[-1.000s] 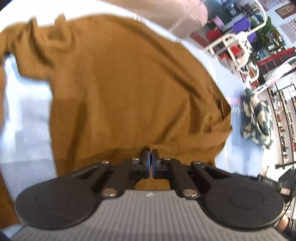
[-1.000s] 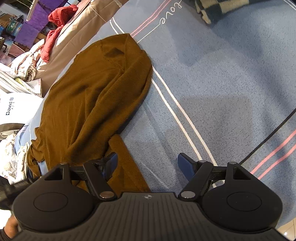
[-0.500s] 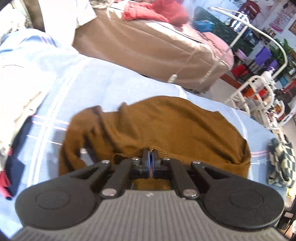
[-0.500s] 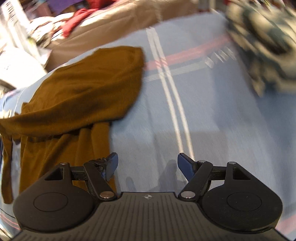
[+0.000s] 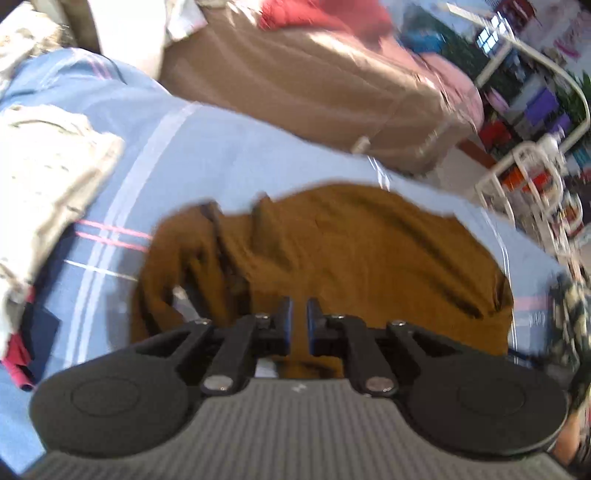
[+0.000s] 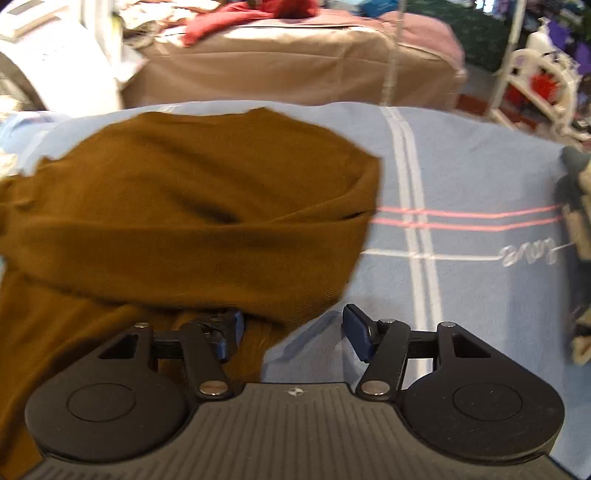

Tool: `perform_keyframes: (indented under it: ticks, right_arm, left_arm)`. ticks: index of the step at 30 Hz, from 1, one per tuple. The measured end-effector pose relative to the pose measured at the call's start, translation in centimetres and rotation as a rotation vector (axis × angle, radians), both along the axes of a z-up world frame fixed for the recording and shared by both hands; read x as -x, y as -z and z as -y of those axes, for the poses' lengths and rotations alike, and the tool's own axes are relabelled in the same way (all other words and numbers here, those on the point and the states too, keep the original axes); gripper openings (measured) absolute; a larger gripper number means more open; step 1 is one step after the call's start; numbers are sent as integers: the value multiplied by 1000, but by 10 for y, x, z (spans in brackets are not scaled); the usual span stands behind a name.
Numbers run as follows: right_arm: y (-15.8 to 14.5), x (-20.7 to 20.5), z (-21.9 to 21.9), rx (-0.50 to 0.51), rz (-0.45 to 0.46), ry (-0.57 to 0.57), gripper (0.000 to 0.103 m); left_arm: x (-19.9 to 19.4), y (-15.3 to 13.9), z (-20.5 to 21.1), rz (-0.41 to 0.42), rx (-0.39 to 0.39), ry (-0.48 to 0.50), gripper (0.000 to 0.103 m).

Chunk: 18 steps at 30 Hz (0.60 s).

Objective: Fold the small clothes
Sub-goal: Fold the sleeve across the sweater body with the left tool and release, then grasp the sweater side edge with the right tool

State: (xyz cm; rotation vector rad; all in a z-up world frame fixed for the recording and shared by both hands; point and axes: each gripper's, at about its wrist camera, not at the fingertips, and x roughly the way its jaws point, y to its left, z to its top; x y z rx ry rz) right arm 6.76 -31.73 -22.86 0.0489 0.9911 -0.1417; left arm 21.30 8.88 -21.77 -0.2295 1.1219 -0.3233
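Surface is a blue blanket (image 6: 480,173) w/ white double stripes crossed by pink ones; it covers what looks like a bed, can't tell for sure; beyond its far edge sits a tan-covered bed or couch (image 6: 295,62) w/ red clothes (image 6: 251,16) heaped on top; white rack (image 6: 535,81) at right w/ purple & red bits, room behind is cluttered & blurred.

Writing: white cursive stitched on the blanket near the right, seen upside down, reads approx "love" (image 6: 526,254); no other label legible.

Brown sweater (image 6: 192,206) lies bunched & partly folded over itself on the blanket, left of the white stripes; its near edge runs under both grippers; in left-wrist view it fills the middle (image 5: 351,258), sleeve area crumpled at left.

Left gripper (image 5: 299,317): fingers opening, only a narrow gap so far; sweater sits right below them, nothing clamped as far as the gap shows. Right gripper (image 6: 291,332): fingers spread wide & starting to close; left one over the sweater edge, right one over bare blanket; not pinching cloth.

Hard to make out: pale garment pile (image 5: 44,177) at left edge, cut off; navy & red cloth under it; checked dark/cream fabric (image 6: 578,240) at right edge, smeared by motion blur.
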Motion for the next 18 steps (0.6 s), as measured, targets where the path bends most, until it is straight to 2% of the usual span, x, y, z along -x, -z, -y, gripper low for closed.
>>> perform_keyframes:
  ticks: [1, 3, 4, 6, 7, 8, 10, 15, 18]
  right_arm:
    - [1, -4, 6, -5, -5, 19, 93]
    - [-2, -3, 21, -64, 39, 84, 89]
    - [-2, -4, 25, -82, 44, 104, 88]
    - [2, -8, 31, -103, 35, 125, 78]
    - [3, -9, 34, -125, 44, 124, 61]
    - [4, -10, 34, -133, 49, 112, 37]
    - [1, -11, 34, -119, 39, 129, 26]
    - [-10, 12, 44, -84, 45, 142, 15]
    - [-20, 24, 56, 9, 51, 86, 13]
  left_arm:
    - [2, 5, 8, -13, -2, 22, 14]
    - [9, 14, 24, -37, 3, 53, 17]
    - [11, 20, 33, -57, 19, 64, 23]
    - [15, 29, 51, -87, 33, 92, 32]
    - [18, 32, 62, -90, 19, 115, 40]
    - [20, 35, 71, -90, 2, 139, 43]
    - [26, 39, 90, -89, -21, 181, 45]
    - [35, 42, 115, -73, -16, 247, 53]
    - [39, 44, 122, -73, -15, 264, 55]
